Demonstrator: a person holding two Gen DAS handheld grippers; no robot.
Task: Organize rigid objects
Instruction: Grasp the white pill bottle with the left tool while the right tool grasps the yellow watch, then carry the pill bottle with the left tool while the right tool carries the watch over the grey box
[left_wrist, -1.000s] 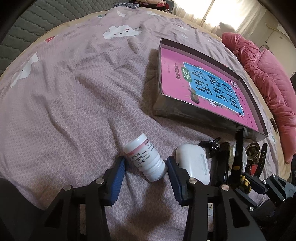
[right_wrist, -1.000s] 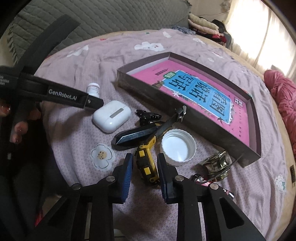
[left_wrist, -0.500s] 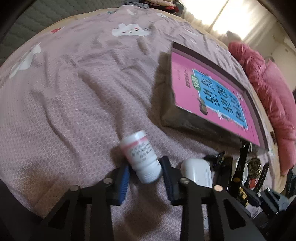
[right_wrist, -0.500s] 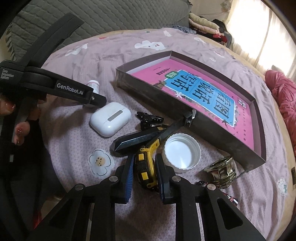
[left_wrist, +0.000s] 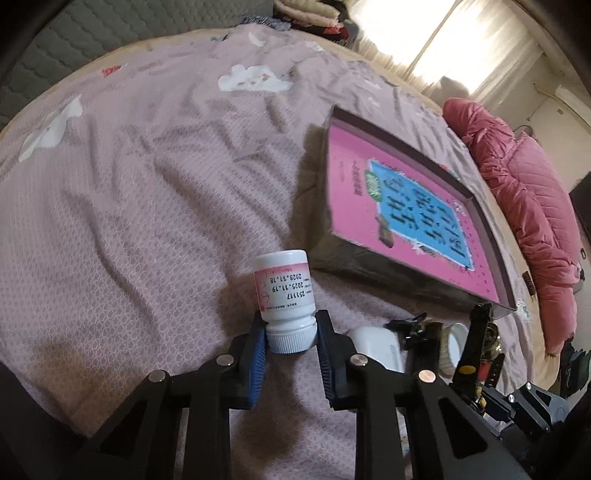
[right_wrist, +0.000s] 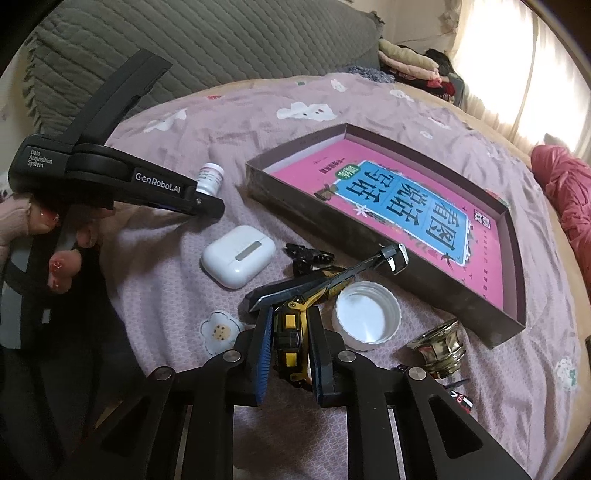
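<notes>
While left tongs (left_wrist: 290, 336) clamp the pill bottle (left_wrist: 283, 291), right tongs (right_wrist: 290, 339) clamp the yellow tool (right_wrist: 291, 341) over the mauve bedspread (left_wrist: 129, 203).

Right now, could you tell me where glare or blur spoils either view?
Left wrist view: the window is blown out and the box print is smeared, yet the pill bottle in the left claw reads sharp. Right wrist view: glare at the curtain; the rest crisp.
</notes>
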